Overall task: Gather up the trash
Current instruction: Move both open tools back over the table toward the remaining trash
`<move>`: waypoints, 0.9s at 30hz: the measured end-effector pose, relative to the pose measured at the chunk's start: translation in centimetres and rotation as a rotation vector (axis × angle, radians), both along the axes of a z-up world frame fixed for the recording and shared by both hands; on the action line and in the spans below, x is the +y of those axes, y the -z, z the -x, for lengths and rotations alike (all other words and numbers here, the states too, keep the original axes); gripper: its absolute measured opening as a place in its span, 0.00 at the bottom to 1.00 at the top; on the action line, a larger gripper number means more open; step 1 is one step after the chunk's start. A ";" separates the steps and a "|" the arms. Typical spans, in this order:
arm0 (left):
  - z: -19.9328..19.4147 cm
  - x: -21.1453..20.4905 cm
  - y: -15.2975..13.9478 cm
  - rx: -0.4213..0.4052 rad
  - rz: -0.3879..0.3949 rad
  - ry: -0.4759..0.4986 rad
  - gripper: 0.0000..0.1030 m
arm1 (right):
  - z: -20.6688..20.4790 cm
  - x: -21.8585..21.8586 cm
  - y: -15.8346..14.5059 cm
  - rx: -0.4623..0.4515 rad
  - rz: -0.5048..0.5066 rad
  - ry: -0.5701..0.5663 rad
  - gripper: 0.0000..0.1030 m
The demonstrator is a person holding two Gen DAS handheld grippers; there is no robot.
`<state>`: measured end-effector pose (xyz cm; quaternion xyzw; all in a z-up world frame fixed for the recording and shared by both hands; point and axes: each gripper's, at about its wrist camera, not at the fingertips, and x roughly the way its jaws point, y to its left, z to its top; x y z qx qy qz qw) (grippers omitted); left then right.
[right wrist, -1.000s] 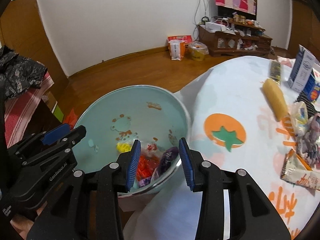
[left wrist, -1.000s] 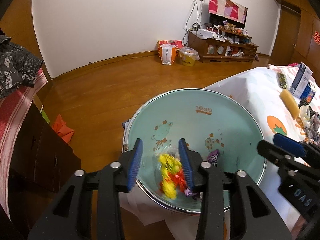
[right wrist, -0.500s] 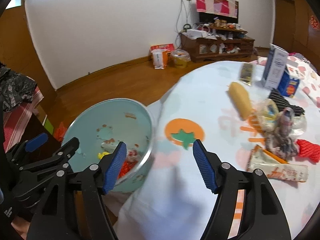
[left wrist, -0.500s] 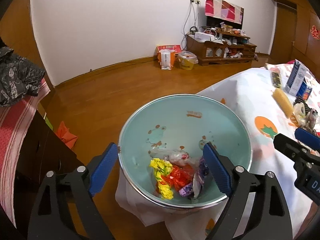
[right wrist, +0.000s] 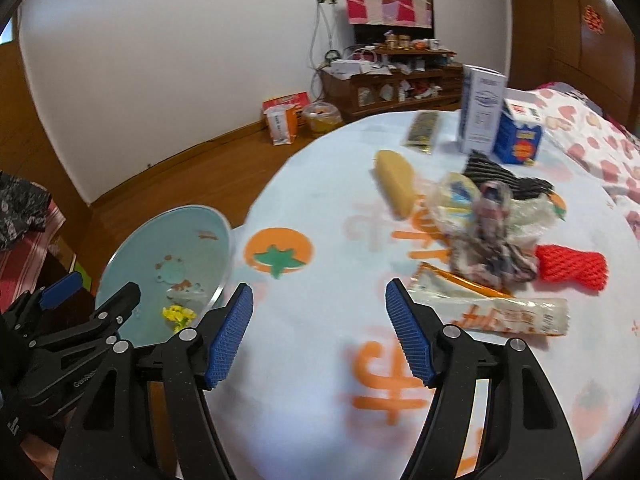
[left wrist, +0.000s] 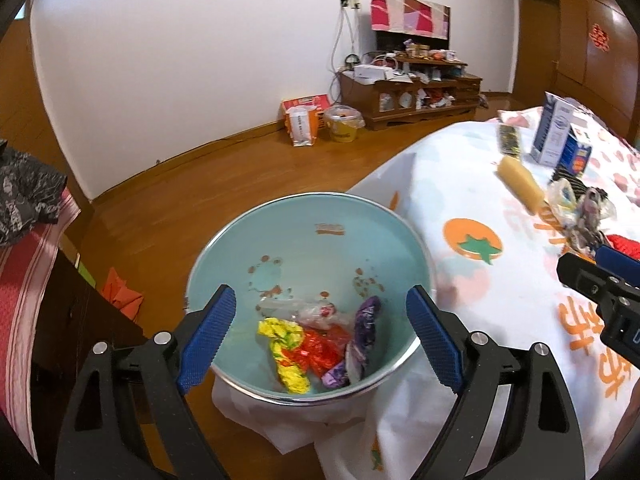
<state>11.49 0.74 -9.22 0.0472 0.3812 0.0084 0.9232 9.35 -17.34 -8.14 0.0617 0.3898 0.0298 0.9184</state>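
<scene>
A pale blue basin (left wrist: 312, 216) stands beside the table and holds crumpled wrappers: yellow (left wrist: 286, 340), red (left wrist: 320, 350) and purple (left wrist: 364, 328). My left gripper (left wrist: 320, 332) hangs open above the basin with nothing between its fingers. My right gripper (right wrist: 320, 328) is open over the white tablecloth (right wrist: 304, 360), empty too. On the table lie more trash pieces: a long white and orange wrapper (right wrist: 492, 312), a red foam net (right wrist: 570, 266), a crumpled plastic heap (right wrist: 492, 236) and a yellow packet (right wrist: 394, 182). In the right wrist view the basin (right wrist: 176, 240) sits at the left.
Two cartons (right wrist: 482, 114) and a dark sachet (right wrist: 422, 132) stand at the table's far side. A dark cabinet (left wrist: 60, 320) with striped cloth is left of the basin. Wooden floor stretches to a far wall with bags (left wrist: 304, 120) and a cluttered TV stand (left wrist: 412, 92).
Both grippers opened wide and let their wrappers drop into the basin. The left gripper drew back and up from the basin; the right gripper swung right, over the table.
</scene>
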 end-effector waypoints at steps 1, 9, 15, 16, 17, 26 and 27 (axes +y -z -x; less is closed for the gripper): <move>0.0 -0.3 0.0 0.000 0.002 0.006 0.83 | 0.3 -0.6 0.0 -0.003 0.000 0.013 0.67; 0.5 -4.4 0.6 0.011 0.002 0.103 0.78 | 2.7 -6.0 0.3 -0.006 0.005 0.127 0.66; 1.0 -8.0 1.3 0.019 -0.010 0.188 0.76 | 4.9 -11.1 1.4 0.014 -0.004 0.234 0.66; 1.1 -8.6 1.4 0.019 -0.011 0.201 0.76 | 5.2 -11.9 1.6 0.017 -0.004 0.252 0.66; 1.1 -9.2 1.5 0.019 -0.011 0.217 0.76 | 5.5 -12.6 1.7 0.018 -0.004 0.265 0.66; 1.2 -14.3 2.0 0.027 -0.010 0.331 0.72 | 7.0 -16.3 2.2 0.026 0.010 0.325 0.62; 1.1 -14.7 2.1 0.036 -0.002 0.338 0.71 | 7.0 -16.6 2.3 0.030 0.006 0.329 0.60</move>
